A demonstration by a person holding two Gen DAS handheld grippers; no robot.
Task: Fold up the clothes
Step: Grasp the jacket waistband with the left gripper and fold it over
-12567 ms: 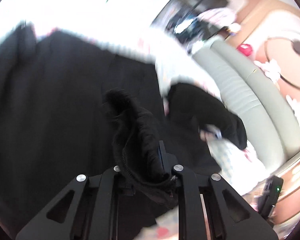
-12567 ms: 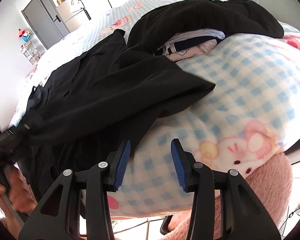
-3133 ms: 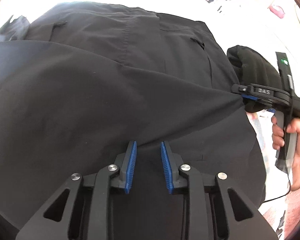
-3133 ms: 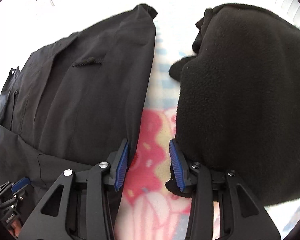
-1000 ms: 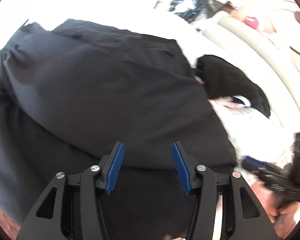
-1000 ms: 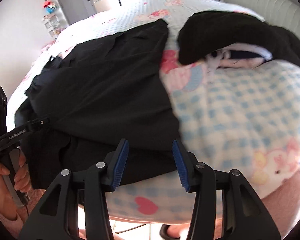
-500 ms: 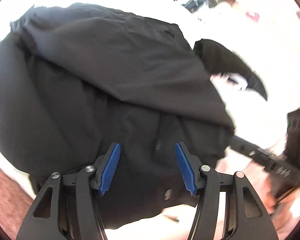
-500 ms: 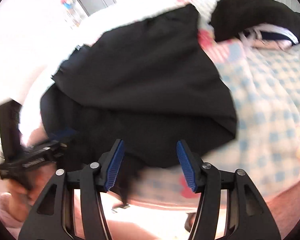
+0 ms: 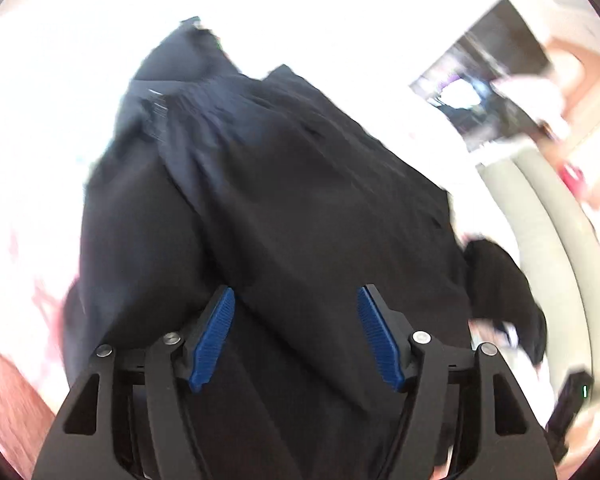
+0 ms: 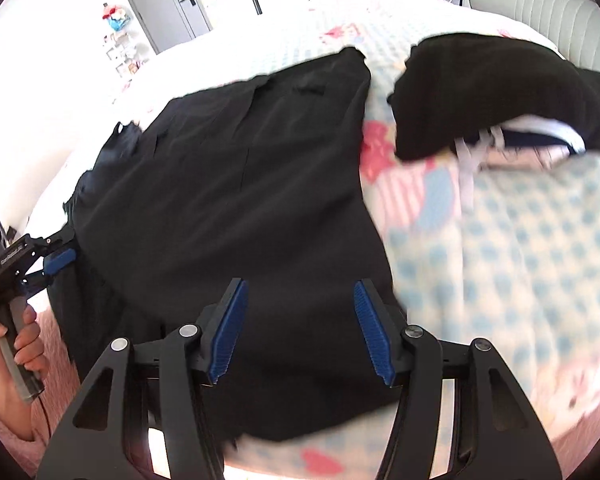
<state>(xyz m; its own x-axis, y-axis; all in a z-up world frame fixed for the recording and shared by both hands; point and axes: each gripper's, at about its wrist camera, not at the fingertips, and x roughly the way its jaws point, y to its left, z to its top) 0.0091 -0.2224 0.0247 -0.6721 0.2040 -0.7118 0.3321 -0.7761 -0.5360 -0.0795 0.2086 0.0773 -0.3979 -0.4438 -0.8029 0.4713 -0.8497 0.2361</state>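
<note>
We have the black trousers [image 10: 236,184] lying doubled over on the checked bedspread [image 10: 520,240], so one fold looks done and more remain. Our left gripper [image 9: 296,336] has just been opening, its jaws wide and empty above the cloth; our right gripper [image 10: 298,328] is likewise spread, gripping nothing.

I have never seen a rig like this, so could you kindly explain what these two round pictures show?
No robot here: a person holds a two-finger tool in each hand, each carrying a wide-angle camera. One picture looks along the left gripper, the other along the right gripper. Both hang over black trousers spread on a checked bedspread; a black fleece lies beside them. Both sets of jaws stand open, holding nothing; the left ones have just opened further. The right view also shows the left tool in a hand.
</note>
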